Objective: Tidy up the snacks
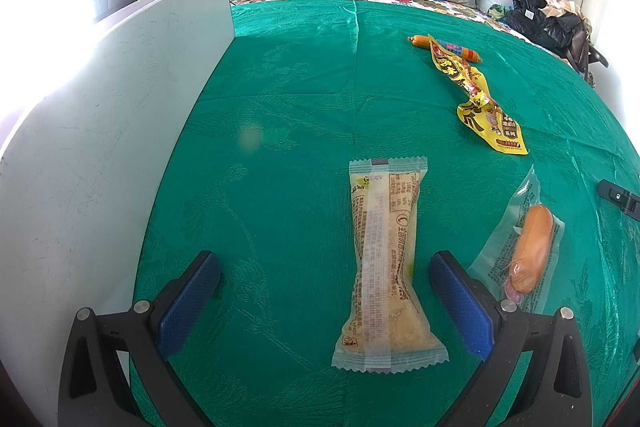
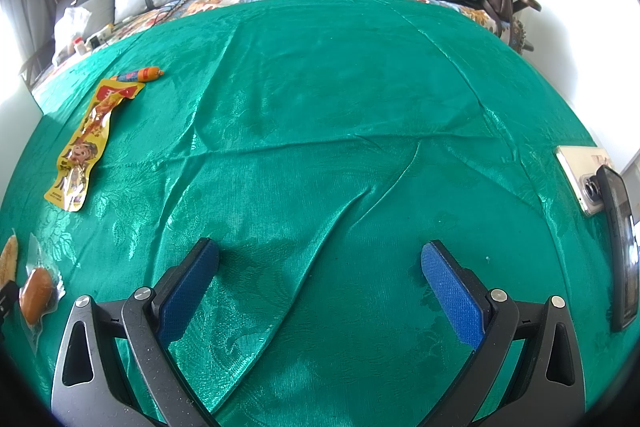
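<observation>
At the far left of the left wrist view a white panel (image 1: 120,99) stands upright along the edge of the green cloth (image 1: 288,99) that covers the bed. Just right of it the left gripper (image 1: 324,271) hangs low over the cloth with its blue-padded fingers spread wide, pinching nothing. Between them lies a long pale cake packet (image 1: 384,267), flat on the cloth, its near end level with the fingers and touching neither pad. Just beyond the right finger rests a clear-wrapped sausage (image 1: 530,255), tilted, close beside the cake packet but apart from it. Farther back and to the right a crumpled yellow snack pouch (image 1: 480,95) lies stretched out, and a small orange sausage stick (image 1: 448,47) sits at its far end, partly under it. In the right wrist view the same pouch (image 2: 86,143), stick (image 2: 142,74) and clear-wrapped sausage (image 2: 37,294) show along the left edge. The right gripper (image 2: 320,267) is also spread wide and empty over bare wrinkled cloth (image 2: 340,87), well apart from the snacks. At the far right edge a pale phone (image 2: 582,175) lies on the cloth with a dark phone (image 2: 622,247) just beside it.
</observation>
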Tool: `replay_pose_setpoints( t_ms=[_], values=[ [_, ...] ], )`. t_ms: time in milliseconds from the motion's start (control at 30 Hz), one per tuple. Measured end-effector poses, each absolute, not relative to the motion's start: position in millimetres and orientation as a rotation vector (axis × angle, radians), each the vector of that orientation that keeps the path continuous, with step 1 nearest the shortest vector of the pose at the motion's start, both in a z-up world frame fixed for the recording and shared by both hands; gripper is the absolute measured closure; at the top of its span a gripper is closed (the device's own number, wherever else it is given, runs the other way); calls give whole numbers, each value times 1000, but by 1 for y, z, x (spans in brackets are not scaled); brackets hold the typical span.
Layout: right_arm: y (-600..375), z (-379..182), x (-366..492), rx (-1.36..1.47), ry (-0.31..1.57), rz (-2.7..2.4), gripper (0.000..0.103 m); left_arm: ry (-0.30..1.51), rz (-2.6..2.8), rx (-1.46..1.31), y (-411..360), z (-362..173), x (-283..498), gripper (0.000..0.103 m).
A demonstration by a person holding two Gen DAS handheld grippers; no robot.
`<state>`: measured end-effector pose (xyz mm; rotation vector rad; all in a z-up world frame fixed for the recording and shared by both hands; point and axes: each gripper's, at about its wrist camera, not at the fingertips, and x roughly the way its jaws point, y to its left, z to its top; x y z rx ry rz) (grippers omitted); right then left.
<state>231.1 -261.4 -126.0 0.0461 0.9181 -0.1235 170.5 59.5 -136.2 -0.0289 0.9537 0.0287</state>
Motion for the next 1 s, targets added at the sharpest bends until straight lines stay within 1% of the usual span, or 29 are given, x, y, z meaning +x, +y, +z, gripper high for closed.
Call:
replay_pose_setpoints(
  t_ms=[867, 1000],
  values=[
    [-262, -126, 232, 46, 918, -123, 0, 959, 24, -27, 59, -136, 171, 0],
    [-262, -126, 232, 46, 918, -123, 0, 1080, -80, 27, 60, -132, 180, 1]
  ],
)
